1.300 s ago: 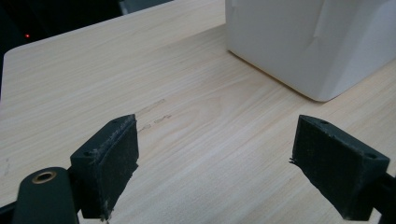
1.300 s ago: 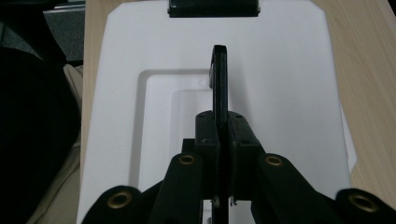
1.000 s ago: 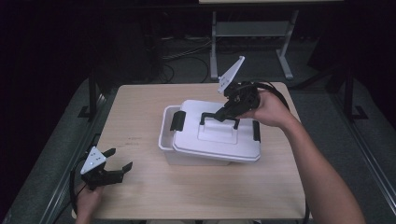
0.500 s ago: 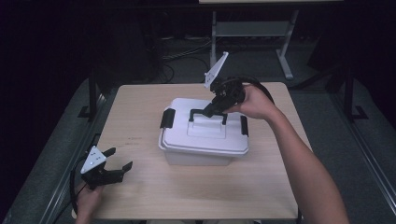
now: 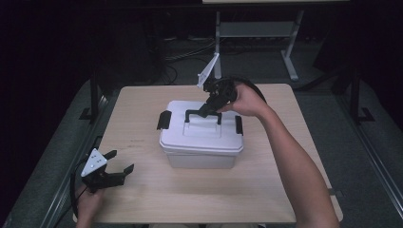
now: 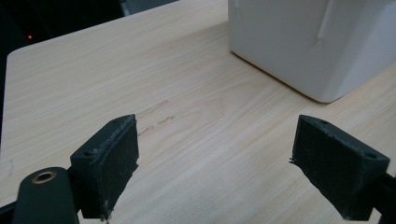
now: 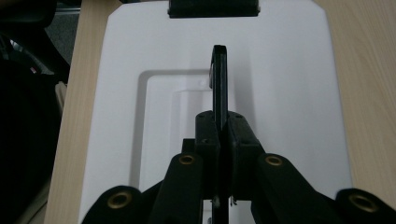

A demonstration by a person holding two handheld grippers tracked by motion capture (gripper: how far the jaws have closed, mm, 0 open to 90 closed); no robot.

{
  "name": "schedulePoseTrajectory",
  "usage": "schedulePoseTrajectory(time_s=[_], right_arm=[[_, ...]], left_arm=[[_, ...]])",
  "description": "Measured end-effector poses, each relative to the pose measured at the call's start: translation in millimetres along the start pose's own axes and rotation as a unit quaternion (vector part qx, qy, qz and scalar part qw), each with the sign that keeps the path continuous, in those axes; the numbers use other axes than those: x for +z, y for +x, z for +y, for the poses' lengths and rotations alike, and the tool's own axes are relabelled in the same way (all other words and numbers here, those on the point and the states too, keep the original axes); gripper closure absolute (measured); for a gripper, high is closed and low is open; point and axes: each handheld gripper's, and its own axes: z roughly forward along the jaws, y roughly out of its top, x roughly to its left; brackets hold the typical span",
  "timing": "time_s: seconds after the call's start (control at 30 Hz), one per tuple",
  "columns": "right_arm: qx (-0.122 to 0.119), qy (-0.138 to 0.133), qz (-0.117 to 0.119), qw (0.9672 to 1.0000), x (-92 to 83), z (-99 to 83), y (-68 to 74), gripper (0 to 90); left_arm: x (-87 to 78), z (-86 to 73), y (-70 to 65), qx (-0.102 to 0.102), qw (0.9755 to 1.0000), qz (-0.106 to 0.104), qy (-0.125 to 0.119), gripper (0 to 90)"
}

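A white plastic box (image 5: 199, 149) with a lid, black side latches (image 5: 164, 119) and a black carry handle (image 5: 194, 113) stands in the middle of the wooden table (image 5: 142, 199). My right gripper (image 5: 208, 109) is shut on the raised handle (image 7: 219, 70), its jaws pinching the thin bar from both sides above the white lid (image 7: 285, 74). My left gripper (image 5: 114, 173) rests low at the table's front left, open, with nothing between its jaws. The left gripper (image 6: 215, 172) looks across bare wood at a lower corner of the box (image 6: 303, 42).
The far latch (image 7: 213, 8) of the box lies at the lid's top edge. A metal stand (image 5: 256, 31) and cables sit on the dark floor behind the table. Bare tabletop lies in front of and to both sides of the box.
The right gripper, holding the handle, has drawn the box leftward toward the table's middle, and the box now sits level. The left gripper has stayed where it was.
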Motion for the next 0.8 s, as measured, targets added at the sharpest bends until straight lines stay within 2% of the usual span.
schedulePoseTrajectory(time_s=[0.27,0.8], right_arm=[[0.006,0.015,0.004,0.9999,7.7,-0.1,-3.8,84.1],[0.003,0.003,0.013,0.9999,13.2,1.6,-8.2,84.0]], left_arm=[[-0.3,-0.6,0.9,-0.004,1.0000,0.001,-0.001,13.8],[-0.6,-0.4,1.4,-0.004,1.0000,0.001,-0.001,13.8]])
